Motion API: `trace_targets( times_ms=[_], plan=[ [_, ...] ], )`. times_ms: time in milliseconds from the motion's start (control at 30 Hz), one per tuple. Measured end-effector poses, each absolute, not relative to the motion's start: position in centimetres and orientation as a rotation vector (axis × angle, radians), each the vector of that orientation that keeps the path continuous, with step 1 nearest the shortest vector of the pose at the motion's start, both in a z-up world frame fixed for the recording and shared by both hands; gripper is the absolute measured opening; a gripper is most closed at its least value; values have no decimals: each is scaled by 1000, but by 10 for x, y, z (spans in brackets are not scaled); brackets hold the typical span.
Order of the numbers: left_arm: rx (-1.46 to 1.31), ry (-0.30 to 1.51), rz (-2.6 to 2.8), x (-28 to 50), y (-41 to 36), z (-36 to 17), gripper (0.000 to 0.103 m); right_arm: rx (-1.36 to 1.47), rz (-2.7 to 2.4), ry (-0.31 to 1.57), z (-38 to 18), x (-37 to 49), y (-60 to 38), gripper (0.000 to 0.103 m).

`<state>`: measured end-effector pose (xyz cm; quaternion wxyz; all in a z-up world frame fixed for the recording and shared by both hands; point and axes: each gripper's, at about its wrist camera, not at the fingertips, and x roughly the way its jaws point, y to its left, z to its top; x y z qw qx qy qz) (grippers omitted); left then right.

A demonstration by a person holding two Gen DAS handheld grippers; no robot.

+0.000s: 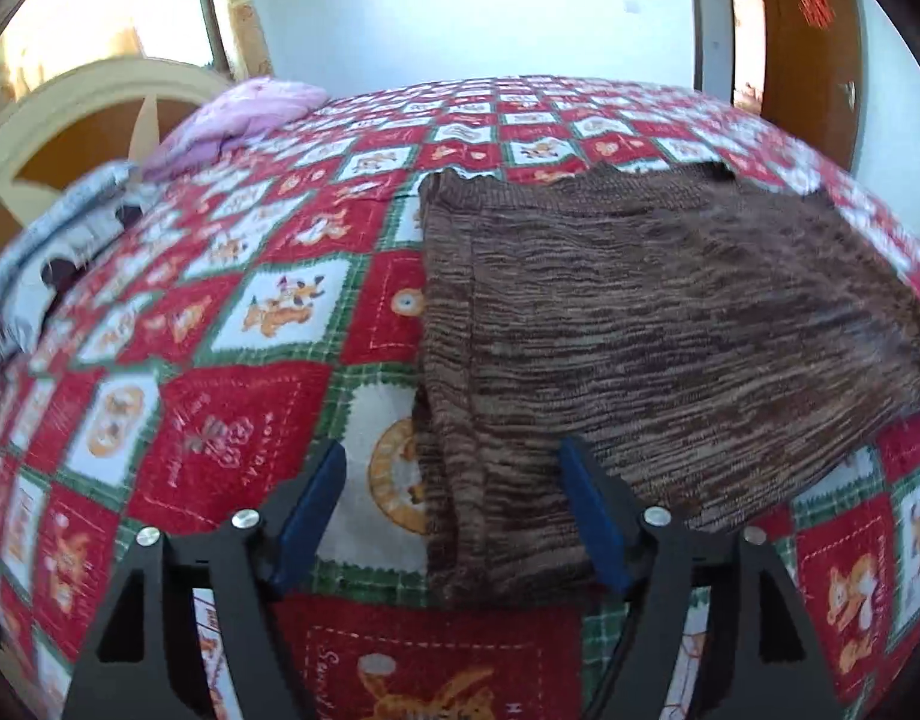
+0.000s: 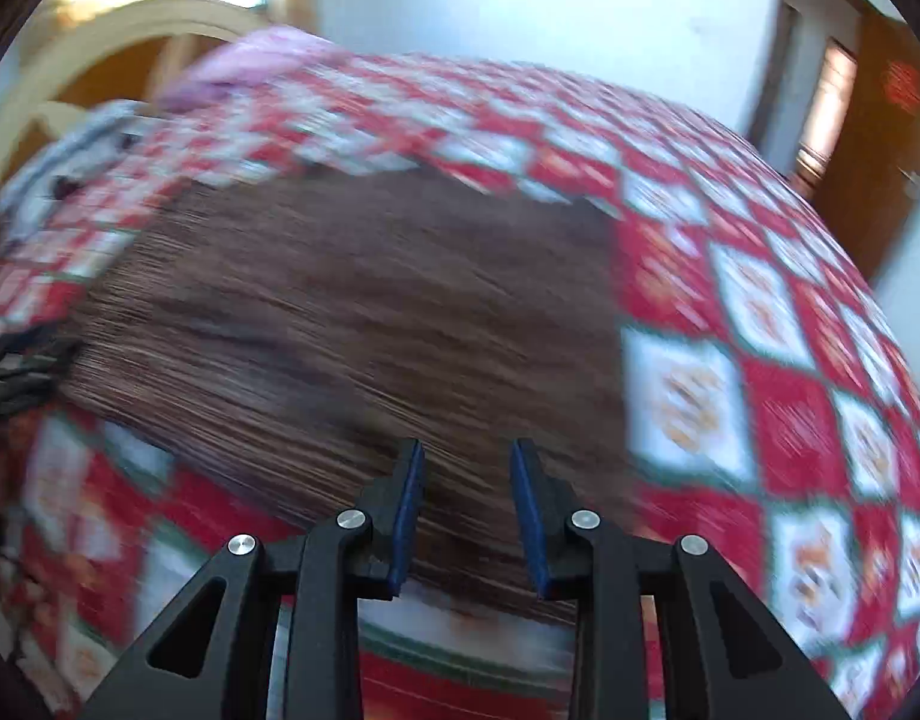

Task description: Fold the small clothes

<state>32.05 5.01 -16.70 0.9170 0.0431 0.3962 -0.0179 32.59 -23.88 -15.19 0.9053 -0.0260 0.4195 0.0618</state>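
Note:
A brown striped knit garment point(image 1: 652, 324) lies flat on the red, white and green patchwork bedspread point(image 1: 232, 396), its left side folded over. My left gripper point(image 1: 454, 456) hovers over the garment's near left corner, blue pads wide apart and pressing on nothing. In the blurred right wrist view the same knit garment point(image 2: 370, 312) fills the middle. My right gripper point(image 2: 467, 456) is above its near edge with a clear gap between the fingers and nothing gripped. A dark shape at the far left edge of that view may be the other gripper.
A lilac cloth point(image 1: 244, 114) and a grey-white garment point(image 1: 58, 240) lie at the bed's far left by the cream headboard point(image 1: 70, 102). A white wall is behind the bed, and a wooden door point(image 1: 814, 42) stands at the right. Bare bedspread point(image 2: 778, 396) lies right of the knit.

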Motion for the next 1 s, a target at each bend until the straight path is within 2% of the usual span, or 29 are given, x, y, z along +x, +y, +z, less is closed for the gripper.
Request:
trace_targets(
  times_ms=[100,200,433,900,967,1000],
  plan=[
    [59,815,-36,321,53,-166,81,-38,219,862,-151,340,-201,31],
    [60,808,-42,317,51,-165,81,-15,239,933,-175,349,-176,31],
    [36,788,-51,303,74,-152,83,-13,220,889,-183,307,-175,31],
    [28,804,25,332,108,-147,88,-143,212,903,-166,306,-154,32],
    [31,807,27,334,111,-148,88,-147,249,854,-153,306,-140,40],
    [35,809,27,335,111,-148,88,-157,279,832,-148,306,-128,50]
  ],
)
